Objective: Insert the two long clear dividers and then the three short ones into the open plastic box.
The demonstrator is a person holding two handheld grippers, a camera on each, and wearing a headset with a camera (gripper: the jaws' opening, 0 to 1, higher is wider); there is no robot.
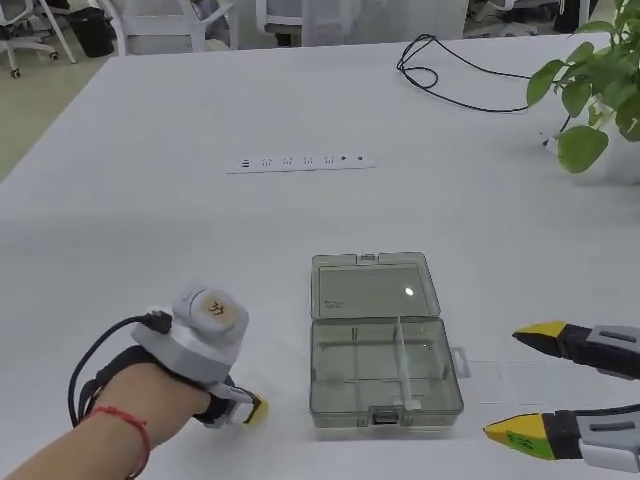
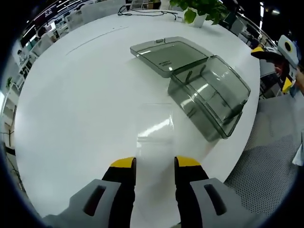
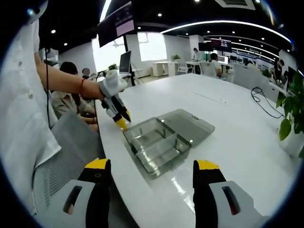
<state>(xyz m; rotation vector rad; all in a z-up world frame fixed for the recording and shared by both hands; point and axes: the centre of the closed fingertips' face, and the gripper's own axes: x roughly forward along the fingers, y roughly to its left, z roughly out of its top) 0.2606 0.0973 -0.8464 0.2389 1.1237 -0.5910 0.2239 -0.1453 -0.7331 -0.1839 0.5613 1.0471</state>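
Note:
The open smoky plastic box [image 1: 385,378] lies near the table's front edge, its lid [image 1: 375,285] folded back flat. Inside the base a clear divider [image 1: 404,360] runs front to back, and a fainter one seems to cross it. My left gripper [image 1: 250,408] rests low on the table left of the box, its jaws a little apart with nothing between them [image 2: 156,164]. A faint clear flat piece [image 2: 156,124] lies just ahead of it. My right gripper [image 1: 522,384] hovers right of the box, wide open and empty [image 3: 152,166]. Faint clear pieces [image 1: 497,377] lie beside it.
A white power strip [image 1: 300,162] lies mid-table behind the box. A black cable [image 1: 450,80] loops at the far right, next to a potted plant [image 1: 595,90]. The table's front edge runs close under both grippers. Office chairs stand beyond the far edge.

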